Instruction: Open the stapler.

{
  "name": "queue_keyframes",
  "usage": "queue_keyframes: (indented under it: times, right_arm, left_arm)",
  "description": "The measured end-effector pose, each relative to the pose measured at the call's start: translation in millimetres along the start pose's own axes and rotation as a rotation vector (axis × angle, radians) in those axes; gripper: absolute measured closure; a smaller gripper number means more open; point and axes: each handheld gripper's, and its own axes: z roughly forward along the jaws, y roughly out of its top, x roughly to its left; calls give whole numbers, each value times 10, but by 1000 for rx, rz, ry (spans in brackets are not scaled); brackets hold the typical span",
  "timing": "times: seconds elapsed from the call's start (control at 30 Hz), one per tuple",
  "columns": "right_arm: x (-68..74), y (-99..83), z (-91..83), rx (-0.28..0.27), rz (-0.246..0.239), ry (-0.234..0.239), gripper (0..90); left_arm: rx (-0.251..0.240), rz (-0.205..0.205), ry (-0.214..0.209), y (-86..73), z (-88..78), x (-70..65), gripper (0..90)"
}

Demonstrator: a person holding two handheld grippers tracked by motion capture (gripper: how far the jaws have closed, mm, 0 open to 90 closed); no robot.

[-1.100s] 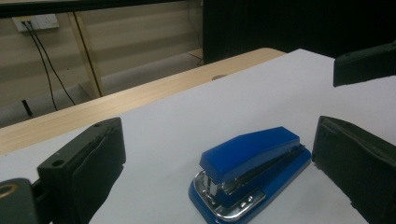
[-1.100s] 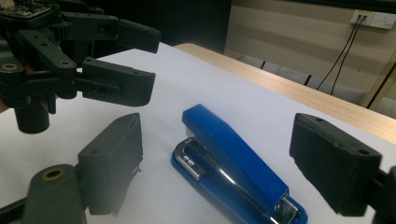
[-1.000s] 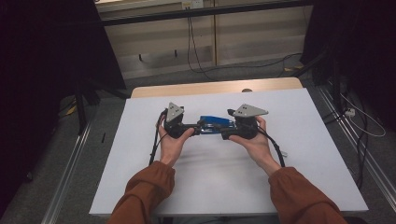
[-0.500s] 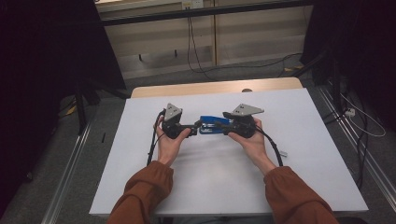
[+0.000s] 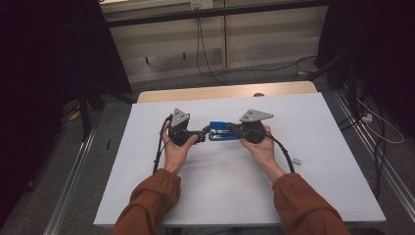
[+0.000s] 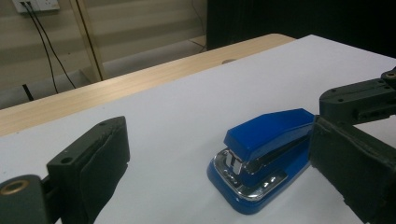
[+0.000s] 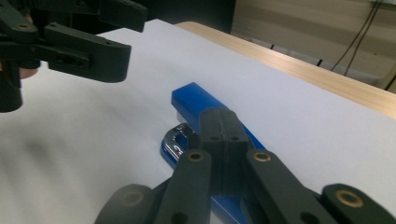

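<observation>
- One blue stapler (image 5: 222, 131) lies at the middle of the white table (image 5: 318, 196); no writing on it can be read.
- One small grey object (image 5: 296, 160) lies at four o'clock from the stapler.
- Left gripper (image 5: 201, 132), at nine o'clock of the stapler, points toward it with jaws spread wide.
- Right gripper (image 7: 224, 140), at three o'clock, has just been closing; its jaws are pressed together over the stapler's rear, both palms turned inward.
</observation>
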Motion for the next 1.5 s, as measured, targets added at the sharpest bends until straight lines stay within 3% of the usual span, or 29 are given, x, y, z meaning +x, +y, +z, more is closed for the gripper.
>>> queue_keyframes:
  times: [0.37, 0.5, 0.6, 0.73, 0.87, 1.13, 1.3, 1.5]
  right_arm:
    - [-4, -49, 93, 52, 7, 8, 900]
    - [7, -61, 115, 58, 7, 18, 900]
    - [14, -62, 122, 62, 8, 21, 900]
    - [30, -70, 132, 77, 0, 31, 900]
    - [39, -79, 151, 85, -3, 35, 900]
    - [50, -76, 197, 124, 1, 39, 900]
    - [52, -74, 224, 143, -14, 33, 900]
    - [44, -98, 264, 171, -25, 41, 900]
  left_arm:
    - [21, 9, -9, -34, 36, 1, 41]
    - [31, 37, -6, -44, 46, -2, 56]
    - [28, 30, -3, -44, 37, -9, 128]
    - [17, 51, -19, -18, -2, -28, 326]
    - [17, 52, -26, 0, -1, -60, 379]
    - [25, 40, -77, -42, 3, -37, 712]
    - [40, 34, -79, -60, 4, -34, 899]
    - [86, 48, -63, -63, 29, -64, 900]
